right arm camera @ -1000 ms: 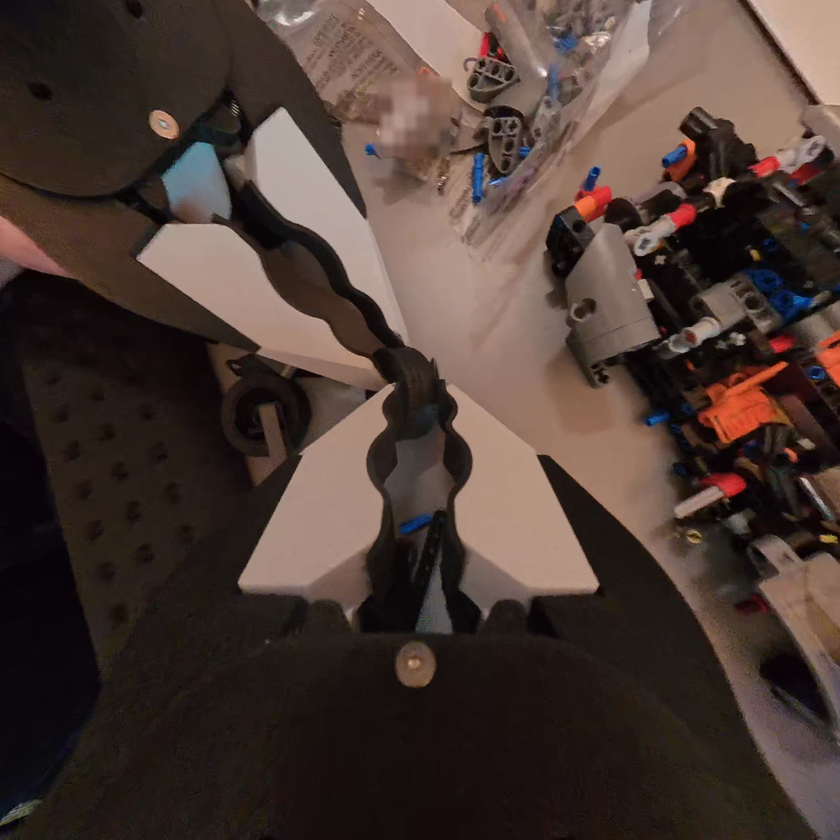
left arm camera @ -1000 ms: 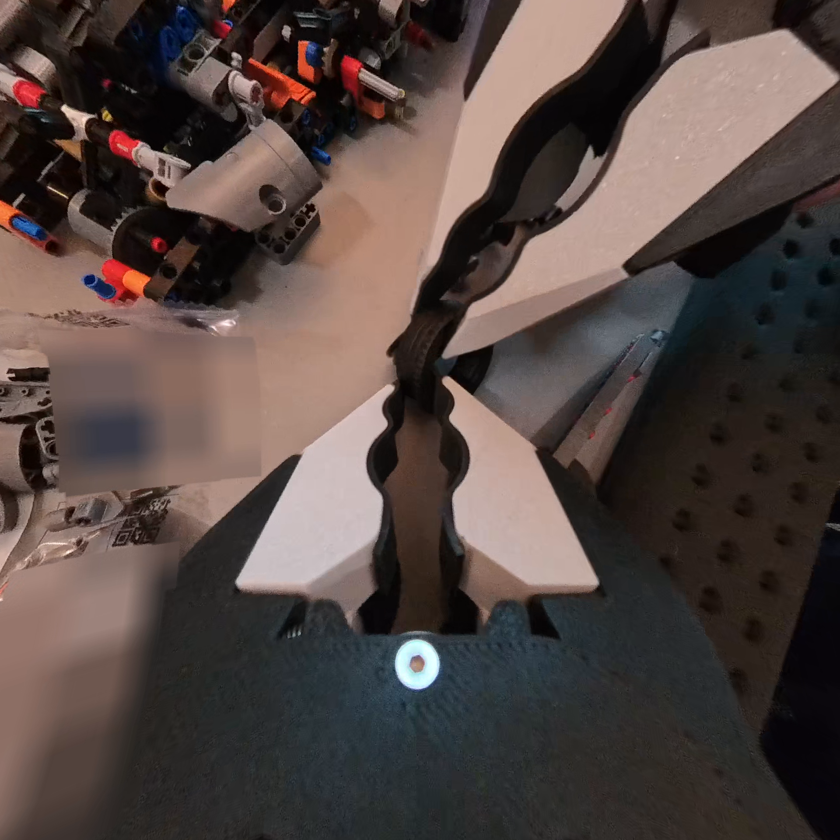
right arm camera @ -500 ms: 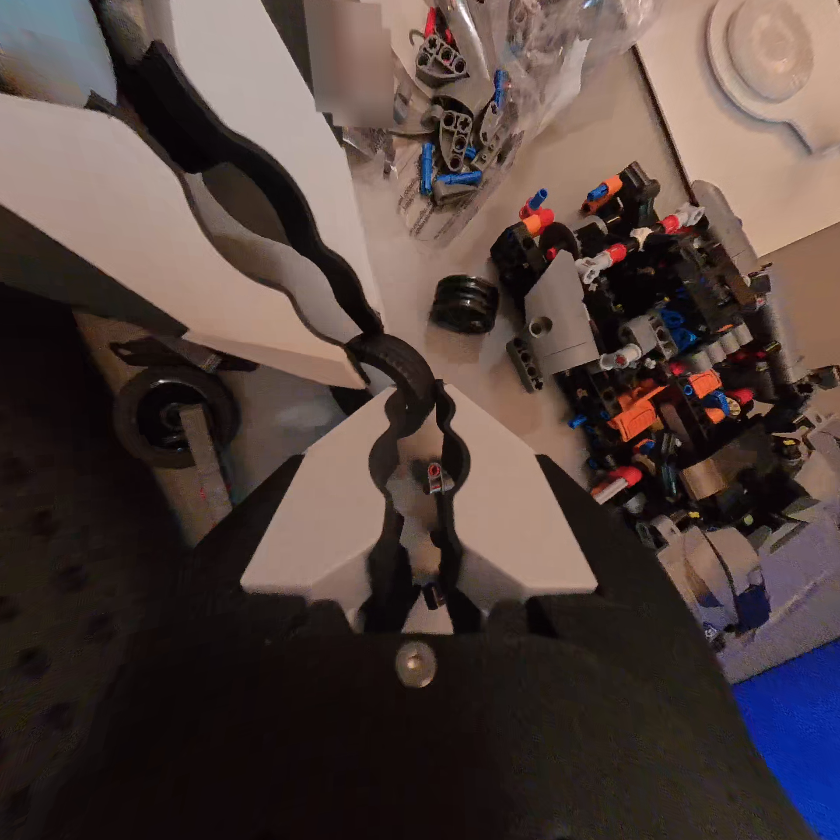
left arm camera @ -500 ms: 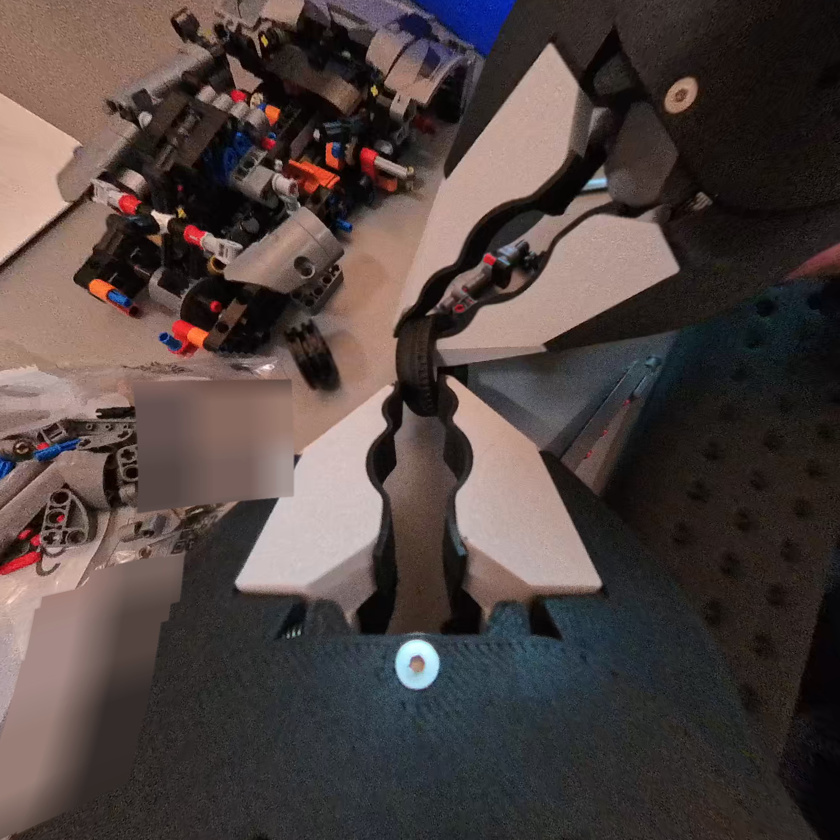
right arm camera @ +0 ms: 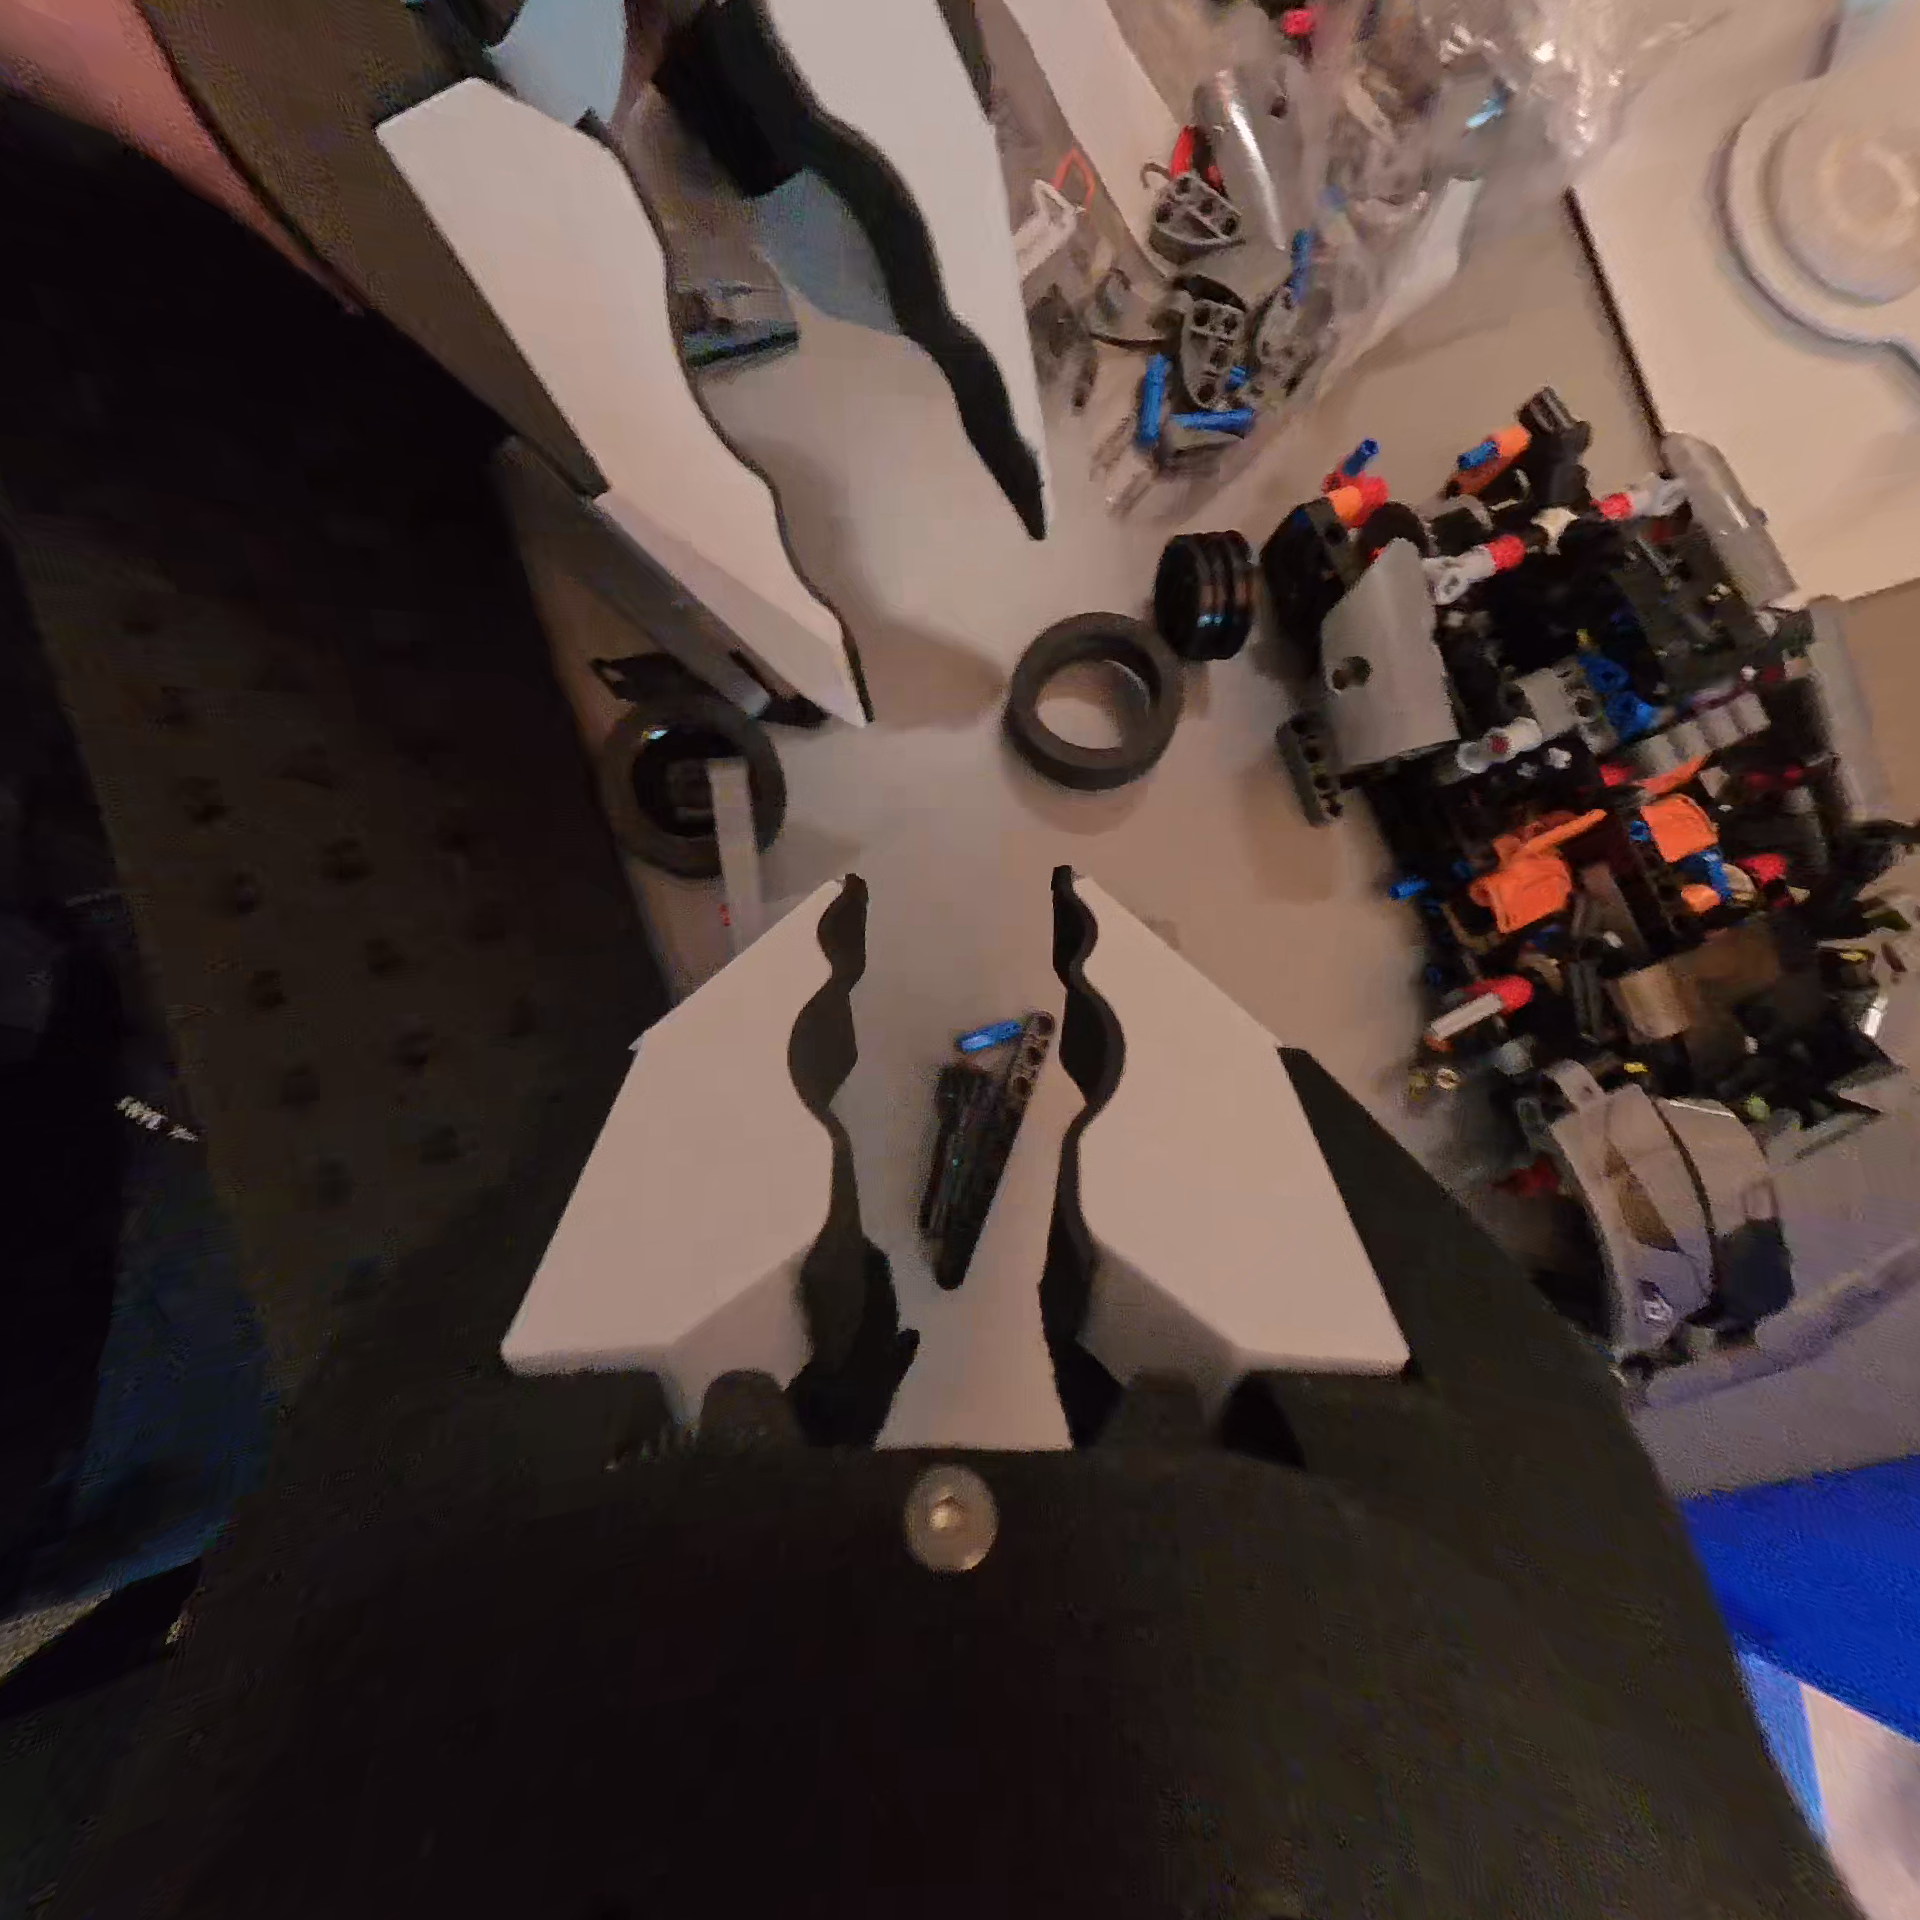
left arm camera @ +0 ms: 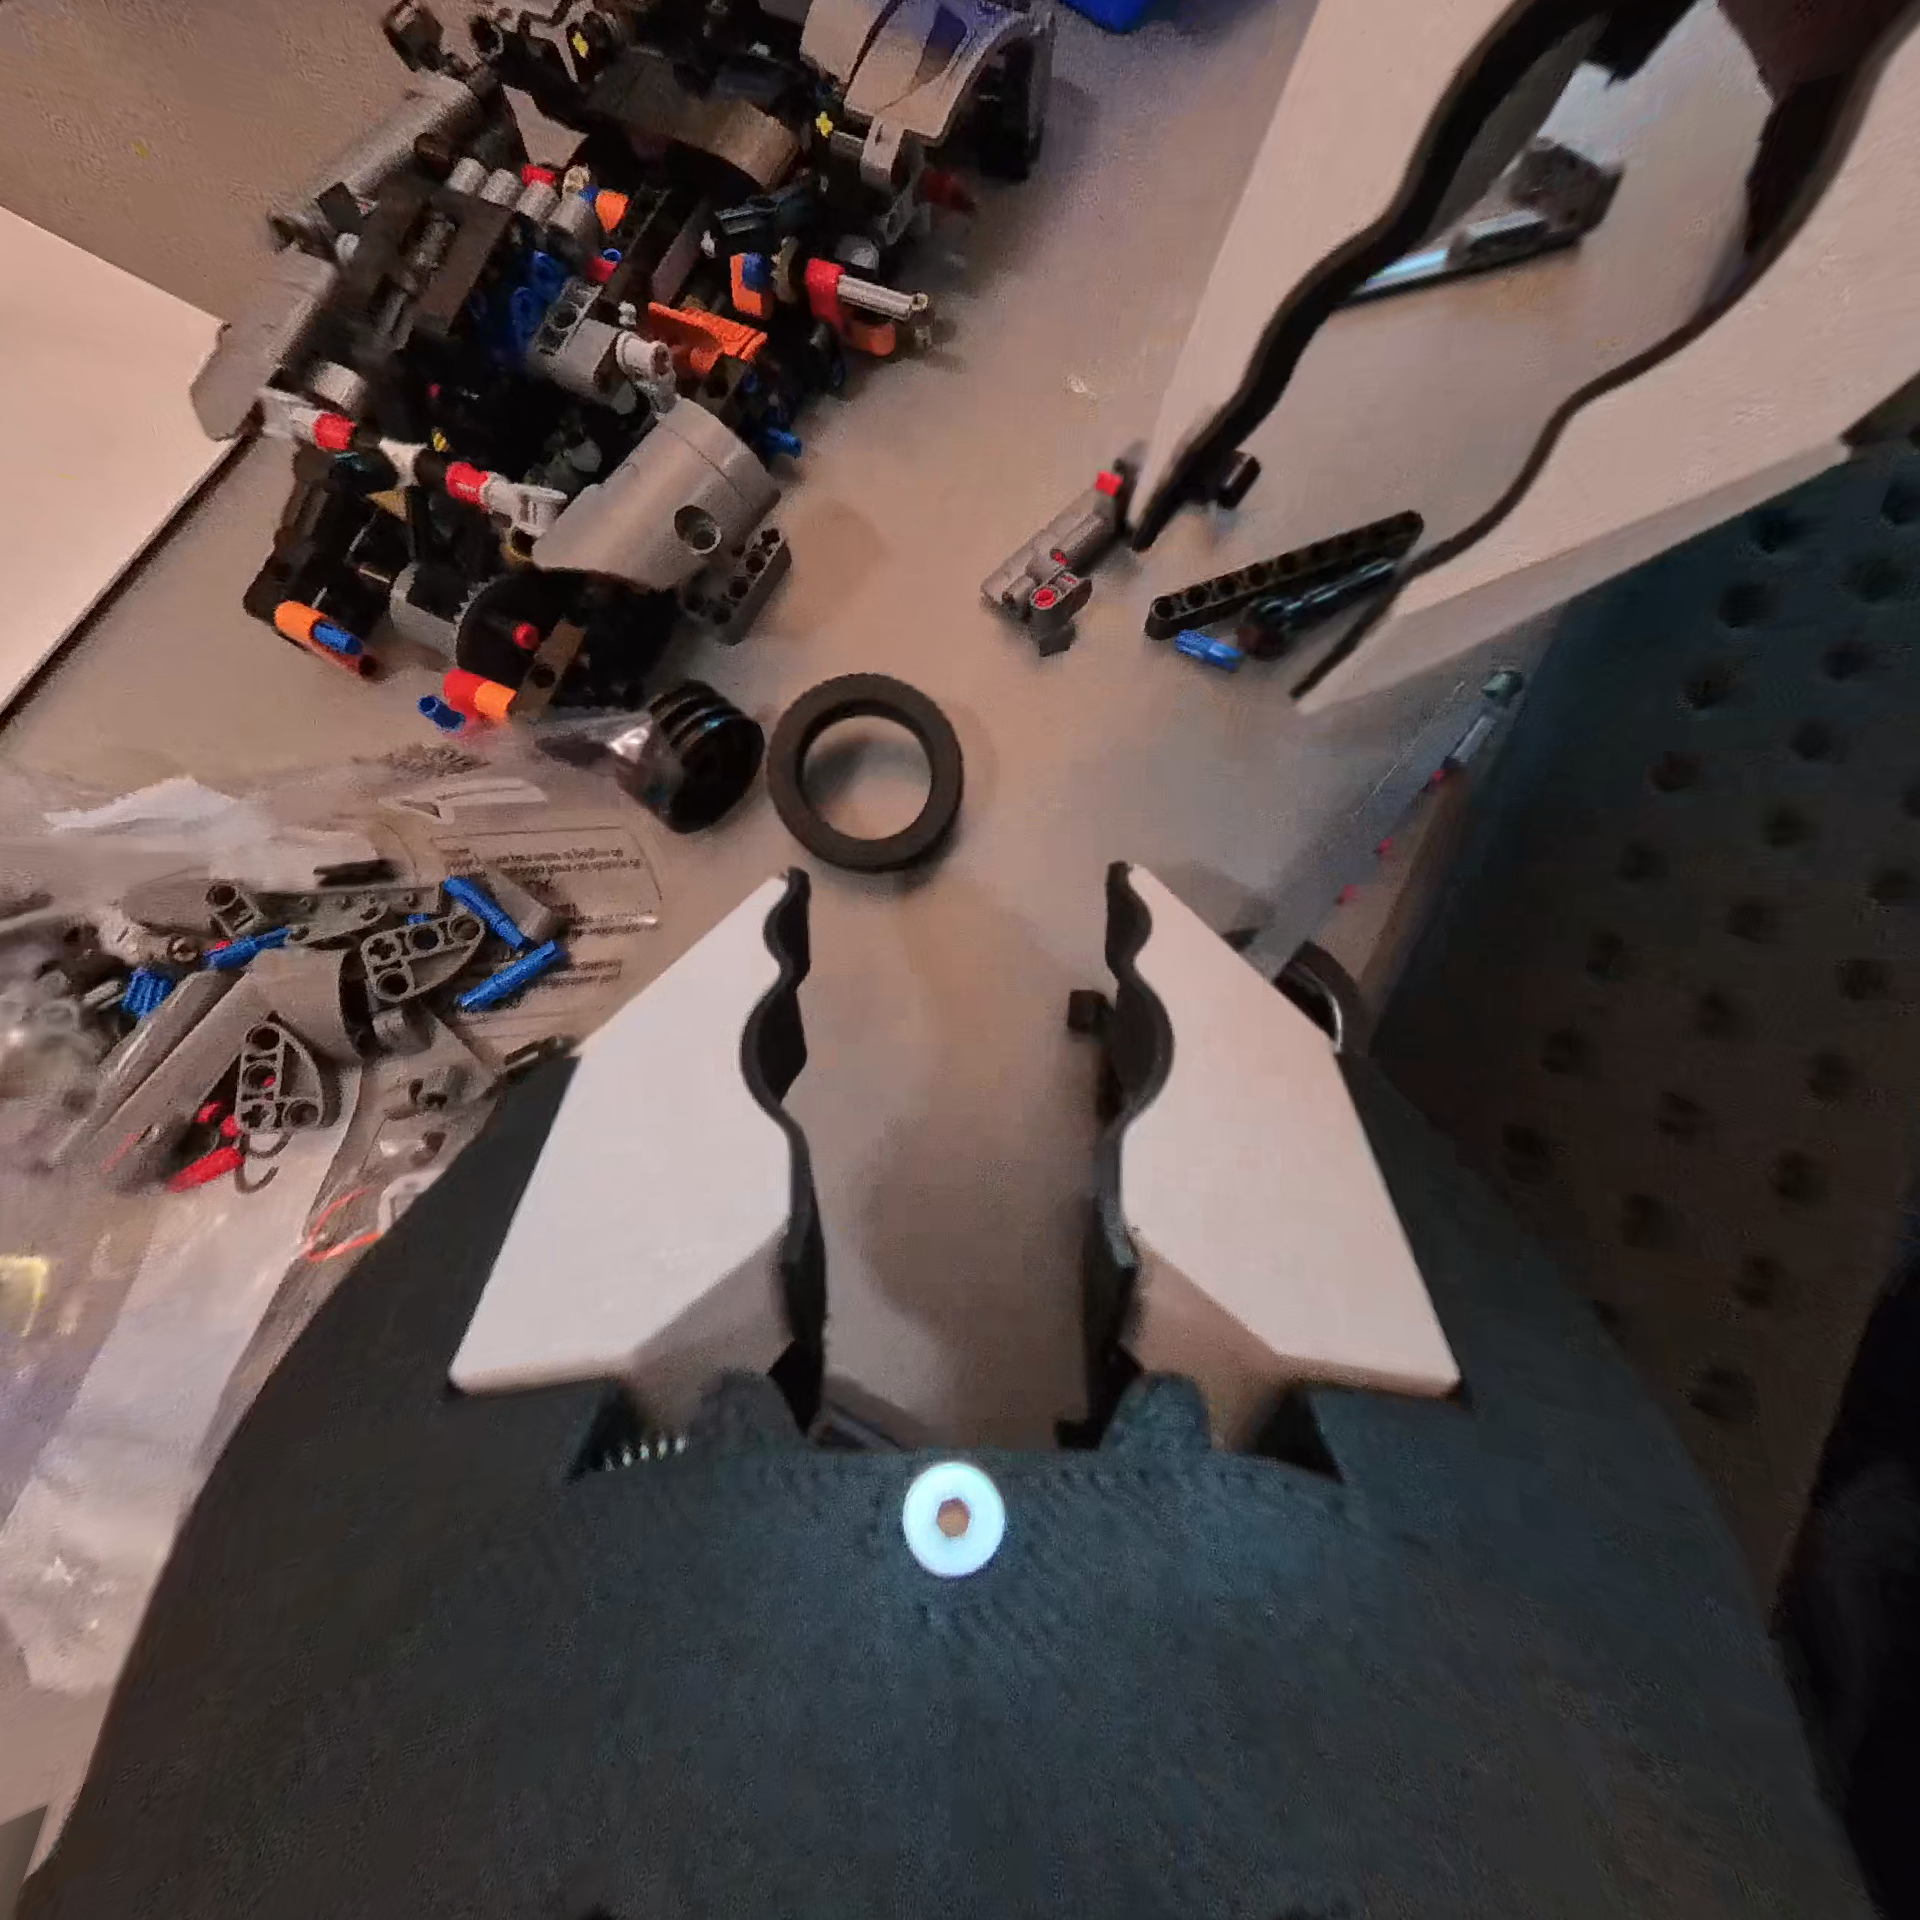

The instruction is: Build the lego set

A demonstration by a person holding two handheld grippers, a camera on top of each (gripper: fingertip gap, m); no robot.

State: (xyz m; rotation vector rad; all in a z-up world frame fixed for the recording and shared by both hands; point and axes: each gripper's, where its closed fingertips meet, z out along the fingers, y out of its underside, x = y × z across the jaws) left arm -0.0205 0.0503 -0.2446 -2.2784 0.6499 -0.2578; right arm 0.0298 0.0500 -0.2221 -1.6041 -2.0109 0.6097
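Fingers of left gripper (left arm camera: 951, 894) spread wide, empty; right gripper (right arm camera: 956, 894) likewise. Black tyre (left arm camera: 864, 771) lies flat on table (left arm camera: 1039, 395) between both, just beside black wheel hub (left arm camera: 698, 753). Part-built lego model (left arm camera: 582, 343) beyond.

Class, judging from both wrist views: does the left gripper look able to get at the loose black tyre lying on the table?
Probably yes. The left gripper is open, the black tyre lies flat just ahead, nothing between them.
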